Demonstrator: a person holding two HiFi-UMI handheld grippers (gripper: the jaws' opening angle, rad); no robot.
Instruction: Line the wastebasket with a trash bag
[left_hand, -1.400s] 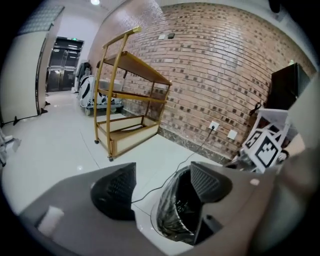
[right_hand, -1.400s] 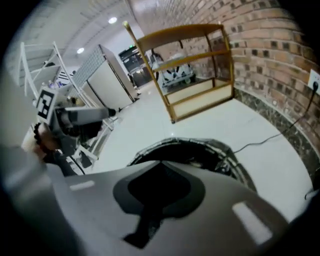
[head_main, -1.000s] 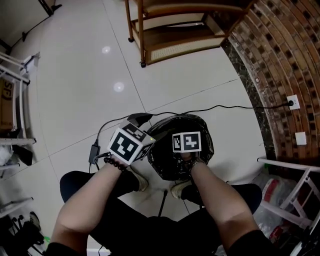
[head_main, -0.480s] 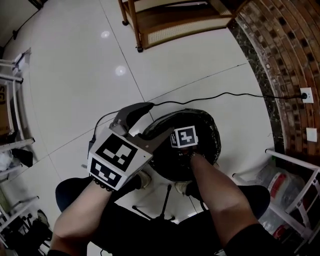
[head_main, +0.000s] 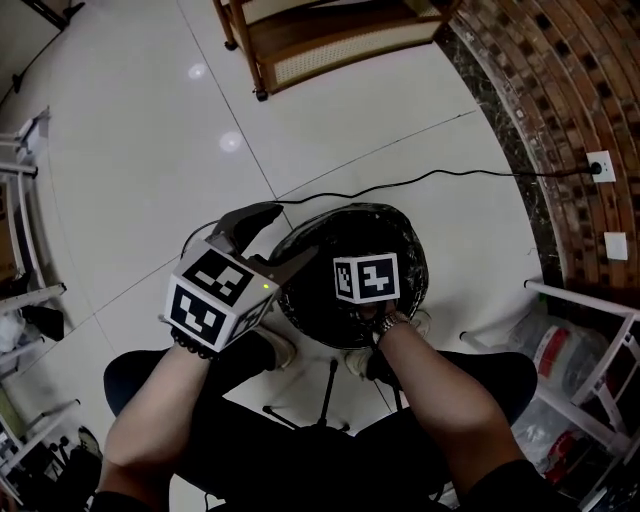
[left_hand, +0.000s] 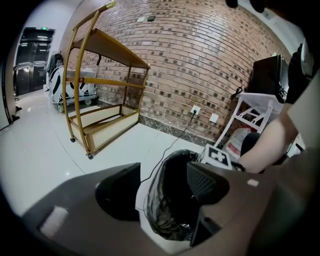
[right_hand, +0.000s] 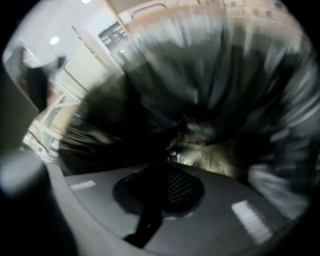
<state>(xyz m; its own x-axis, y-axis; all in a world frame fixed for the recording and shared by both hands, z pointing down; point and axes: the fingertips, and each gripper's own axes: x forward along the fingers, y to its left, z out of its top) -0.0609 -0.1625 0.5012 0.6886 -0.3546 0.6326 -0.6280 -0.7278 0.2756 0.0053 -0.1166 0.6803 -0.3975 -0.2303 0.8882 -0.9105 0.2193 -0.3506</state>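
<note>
**Bagged basket, one gripper inside**

The basket stands on the tiled floor, in front of the seated person. A black bag is draped over its rim. The right gripper reaches down inside, jaws clenched on a dark fold of bag. The left gripper hovers beside the rim, jaws apart, holding nothing.

bag: glossy crinkled black plastic
floor: glossy smooth tile
wall: rough brick
shelf: wood, woven panel
</note>
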